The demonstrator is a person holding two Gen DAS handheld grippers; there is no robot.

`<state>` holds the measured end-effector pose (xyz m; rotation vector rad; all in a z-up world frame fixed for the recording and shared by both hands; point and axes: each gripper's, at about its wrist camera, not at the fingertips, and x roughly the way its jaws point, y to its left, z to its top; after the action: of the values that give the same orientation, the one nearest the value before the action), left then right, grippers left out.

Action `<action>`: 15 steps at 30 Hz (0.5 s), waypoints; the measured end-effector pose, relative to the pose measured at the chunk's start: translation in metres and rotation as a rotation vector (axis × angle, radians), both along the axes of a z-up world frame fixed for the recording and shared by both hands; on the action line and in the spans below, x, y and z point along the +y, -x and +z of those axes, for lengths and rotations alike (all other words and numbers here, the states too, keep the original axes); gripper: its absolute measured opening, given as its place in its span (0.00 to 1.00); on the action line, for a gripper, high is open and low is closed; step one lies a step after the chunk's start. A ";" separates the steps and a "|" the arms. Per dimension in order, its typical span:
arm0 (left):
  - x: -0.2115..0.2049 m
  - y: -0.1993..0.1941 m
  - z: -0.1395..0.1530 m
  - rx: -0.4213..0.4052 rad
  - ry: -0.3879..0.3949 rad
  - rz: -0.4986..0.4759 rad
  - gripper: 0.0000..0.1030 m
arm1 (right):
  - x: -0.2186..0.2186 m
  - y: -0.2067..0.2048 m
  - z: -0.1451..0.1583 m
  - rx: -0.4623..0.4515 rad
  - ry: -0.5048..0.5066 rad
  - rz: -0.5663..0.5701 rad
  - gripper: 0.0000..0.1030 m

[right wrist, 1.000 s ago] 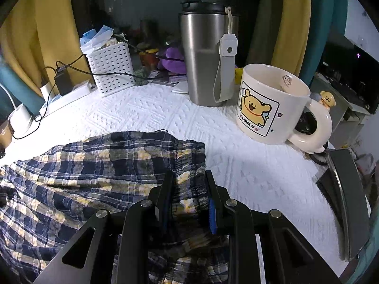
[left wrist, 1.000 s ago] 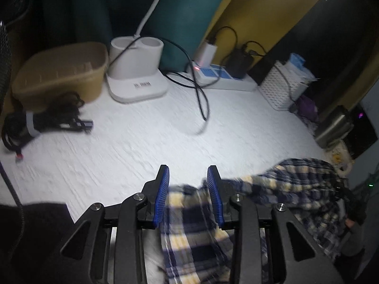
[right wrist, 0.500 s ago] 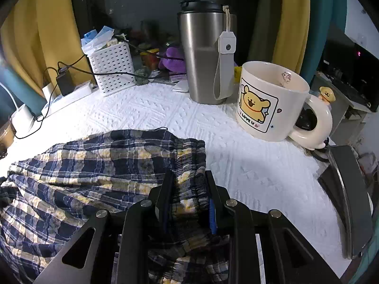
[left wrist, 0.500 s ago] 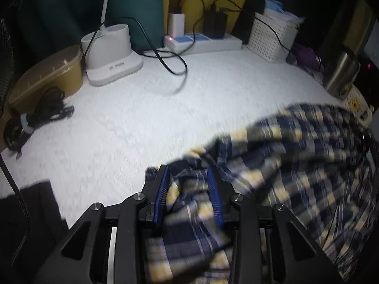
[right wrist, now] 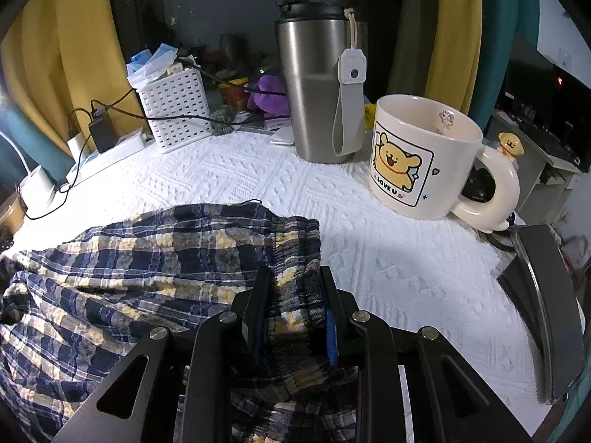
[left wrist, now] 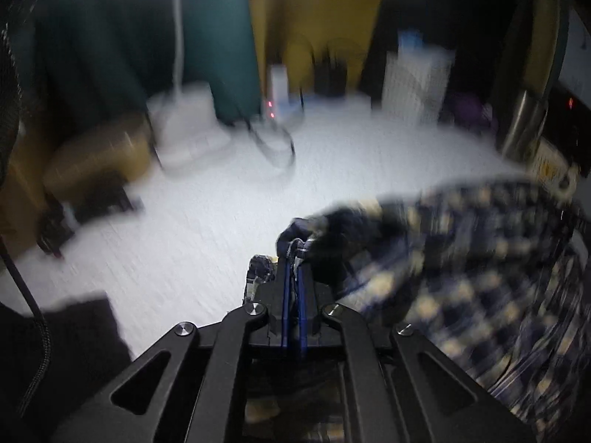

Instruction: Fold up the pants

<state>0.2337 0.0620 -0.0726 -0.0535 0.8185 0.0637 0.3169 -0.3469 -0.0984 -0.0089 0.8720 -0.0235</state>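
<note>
The left gripper [left wrist: 293, 258] has clamped shut on a pants [right wrist: 155, 258] edge and carried it toward the right gripper [right wrist: 291, 277], which holds the waistband: fold underway.

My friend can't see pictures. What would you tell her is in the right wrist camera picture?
The right gripper is clamped on the gathered waistband of the plaid pants, which lie crumpled on a white textured cloth. Behind them stand a steel tumbler, a cream mug with a cartoon bear and a white basket.
</note>
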 end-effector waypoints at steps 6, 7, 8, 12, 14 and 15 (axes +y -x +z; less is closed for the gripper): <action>-0.019 0.026 0.064 -0.318 -0.109 -0.015 0.02 | 0.004 0.007 0.004 -0.045 0.008 0.022 0.25; -0.026 0.027 0.063 -0.312 -0.146 -0.028 0.02 | 0.003 0.006 0.004 -0.038 0.004 0.018 0.25; -0.028 0.025 0.055 -0.278 -0.165 -0.037 0.02 | 0.002 0.005 0.003 -0.028 0.001 0.016 0.25; -0.007 0.010 0.000 -0.024 -0.088 0.010 0.03 | 0.001 -0.002 -0.001 0.010 0.003 0.021 0.25; -0.001 0.007 -0.021 0.093 -0.065 -0.002 0.05 | 0.003 -0.004 -0.002 0.023 0.011 0.029 0.25; 0.001 0.009 -0.026 0.127 -0.048 -0.015 0.08 | 0.003 -0.005 -0.003 0.027 0.014 0.029 0.25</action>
<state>0.2249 0.0635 -0.0989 0.0024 0.9433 0.0731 0.3215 -0.3442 -0.1011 -0.0348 0.8990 -0.0025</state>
